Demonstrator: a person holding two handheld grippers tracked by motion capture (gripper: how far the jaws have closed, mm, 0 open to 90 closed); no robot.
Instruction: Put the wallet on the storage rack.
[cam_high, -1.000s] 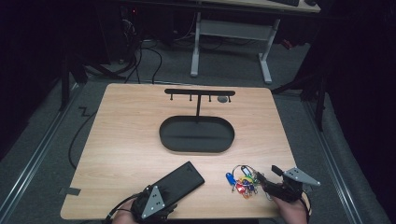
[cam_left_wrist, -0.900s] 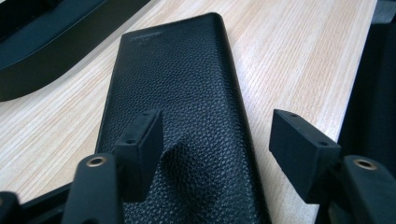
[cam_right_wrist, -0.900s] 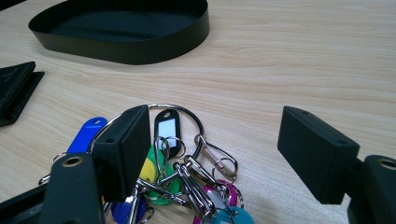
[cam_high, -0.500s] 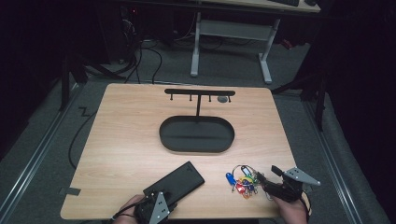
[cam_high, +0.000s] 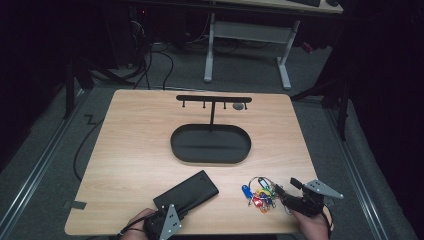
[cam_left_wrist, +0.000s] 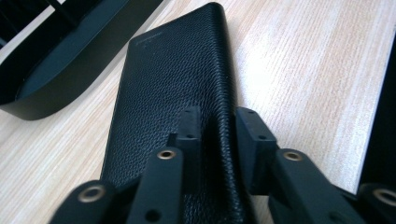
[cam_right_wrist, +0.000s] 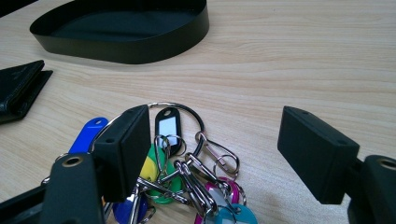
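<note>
The left gripper (cam_left_wrist: 217, 135) is pinching the wallet (cam_high: 186, 193), lying at 6 o'clock of the tray (cam_high: 210, 144). The right gripper (cam_right_wrist: 224, 154), fingers spread, is straddling the keys (cam_high: 260, 193) at 5 o'clock. Nothing is lying in the tray; both are waiting on the counter (cam_high: 135, 135).

dim surroundings, evenly lit table, slightly soft.

Wallet (cam_high: 186, 193) left of keys (cam_high: 260, 194)
</note>
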